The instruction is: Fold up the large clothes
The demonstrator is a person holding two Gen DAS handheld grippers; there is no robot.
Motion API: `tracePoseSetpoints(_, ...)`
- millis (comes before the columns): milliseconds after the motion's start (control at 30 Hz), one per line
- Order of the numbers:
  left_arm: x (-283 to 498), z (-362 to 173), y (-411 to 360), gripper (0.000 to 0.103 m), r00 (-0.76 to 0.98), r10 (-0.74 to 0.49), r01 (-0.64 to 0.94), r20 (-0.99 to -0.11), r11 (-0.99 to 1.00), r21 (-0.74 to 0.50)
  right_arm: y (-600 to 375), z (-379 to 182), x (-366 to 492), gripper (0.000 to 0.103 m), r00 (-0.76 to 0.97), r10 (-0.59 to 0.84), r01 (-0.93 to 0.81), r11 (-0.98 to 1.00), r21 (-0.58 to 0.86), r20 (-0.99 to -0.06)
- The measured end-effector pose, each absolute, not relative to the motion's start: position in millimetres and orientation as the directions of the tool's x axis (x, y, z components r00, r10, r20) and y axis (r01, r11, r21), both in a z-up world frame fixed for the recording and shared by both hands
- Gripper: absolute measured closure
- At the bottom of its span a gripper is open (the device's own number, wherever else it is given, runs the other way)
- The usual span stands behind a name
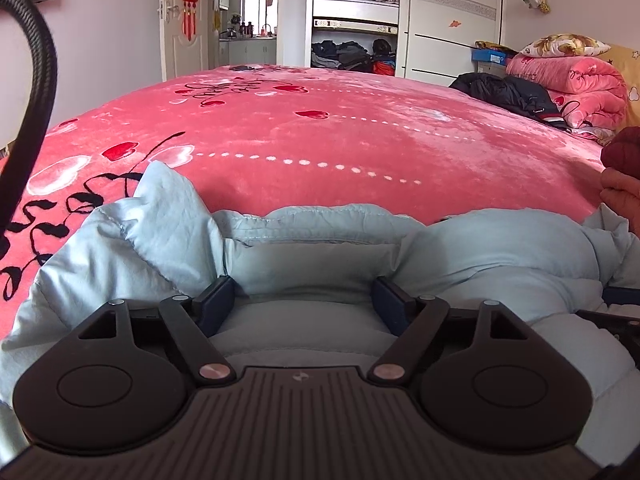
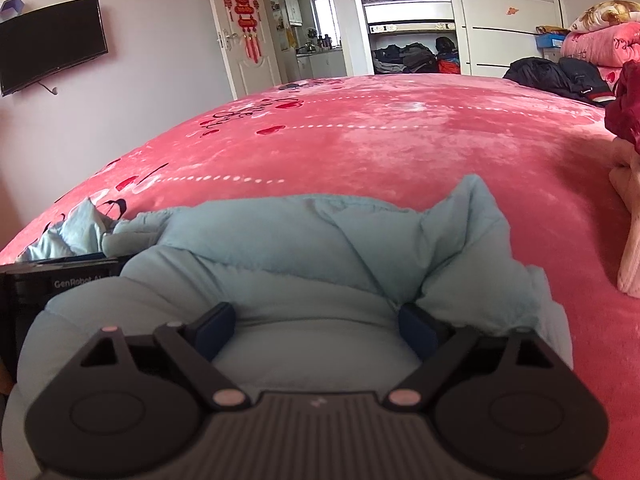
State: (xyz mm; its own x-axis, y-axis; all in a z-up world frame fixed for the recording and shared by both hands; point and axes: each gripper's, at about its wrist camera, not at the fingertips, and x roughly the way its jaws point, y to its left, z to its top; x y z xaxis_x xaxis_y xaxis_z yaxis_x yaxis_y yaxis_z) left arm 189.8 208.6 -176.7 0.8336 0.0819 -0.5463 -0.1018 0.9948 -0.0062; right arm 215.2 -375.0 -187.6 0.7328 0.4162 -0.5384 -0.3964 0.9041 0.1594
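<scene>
A puffy light-blue padded jacket [image 1: 320, 256] lies bunched on the pink bed cover [image 1: 340, 136] at the near edge. My left gripper [image 1: 306, 300] is open, its dark blue fingers [image 1: 216, 300] spread and pressed into the jacket's padding. In the right wrist view the same jacket [image 2: 304, 240] fills the foreground. My right gripper [image 2: 316, 330] is open too, its fingers [image 2: 418, 330] spread on the jacket, the right one under a raised fold. The left gripper's body [image 2: 60, 280] shows at the left edge.
A dark jacket [image 1: 512, 94] lies at the bed's far right beside a rolled pink quilt [image 1: 576, 80]. A person's hand and dark red sleeve [image 1: 624, 176] are at the right edge. A wardrobe [image 1: 356, 16] and doorway stand beyond the bed. A TV [image 2: 52, 44] hangs on the left wall.
</scene>
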Motion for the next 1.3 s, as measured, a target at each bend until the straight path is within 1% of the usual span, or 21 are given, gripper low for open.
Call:
tracePoseSetpoints(233,183.2,-158.3,203.4,0.004,0.809,0.111,-0.132,-0.577,0.991,0.006,-376.2,-177.9,209.4,0.01,0.745,0.409,-0.386,0.909,0.159,-0.528)
tracePoseSetpoints(267,179.5,-153.6,202.2,0.004,0.807,0.118,-0.145,-0.578,0.989,-0.002,-376.0,-174.7,208.8,0.008,0.743,0.409,-0.385,0.909,0.162,-0.53)
tracePoseSetpoints(367,168.3,-138.1,191.4,0.004,0.822,0.124,-0.16,-0.556,0.987,-0.018,-378.1,-164.1,207.3,0.007,0.746,0.404,-0.368,0.913,0.178,-0.529)
tracePoseSetpoints(467,158.3,-123.5,173.2,0.003,0.849,0.092,-0.146,-0.52,0.987,-0.063,-382.1,-153.7,206.3,0.007,0.757,0.382,-0.348,0.922,0.168,-0.53)
tracePoseSetpoints(600,158.0,-117.0,140.3,0.003,0.855,0.035,-0.099,-0.518,0.99,-0.096,-392.4,-143.9,205.7,0.007,0.785,0.341,-0.317,0.938,0.139,-0.516)
tracePoseSetpoints(700,165.0,-121.7,121.8,0.003,0.845,0.008,-0.082,-0.535,0.99,-0.114,-400.6,-143.8,209.0,0.007,0.794,0.315,-0.296,0.947,0.122,-0.52)
tracePoseSetpoints(800,174.3,-134.6,110.8,0.003,0.83,0.041,-0.095,-0.556,0.993,-0.07,-408.4,-148.9,214.0,0.007,0.79,0.299,-0.277,0.953,0.124,-0.535)
tracePoseSetpoints(867,177.7,-144.1,109.3,0.002,0.825,0.055,-0.102,-0.563,0.993,-0.053,-410.0,-154.0,216.6,0.007,0.79,0.277,-0.267,0.958,0.099,-0.547)
tracePoseSetpoints(933,180.8,-150.9,108.2,0.0,0.824,0.064,-0.104,-0.563,0.994,-0.039,-412.4,-159.3,218.7,0.007,0.788,0.273,-0.265,0.959,0.097,-0.552)
tracePoseSetpoints(1133,189.2,-166.3,100.7,0.0,0.828,0.093,-0.11,-0.554,0.994,0.003,-417.5,-168.8,225.1,0.003,0.778,0.278,-0.255,0.959,0.122,-0.563)
tracePoseSetpoints(1300,192.2,-174.9,99.2,0.0,0.833,0.099,-0.11,-0.544,0.994,0.013,-417.2,-172.8,228.0,0.002,0.771,0.281,-0.256,0.958,0.125,-0.572)
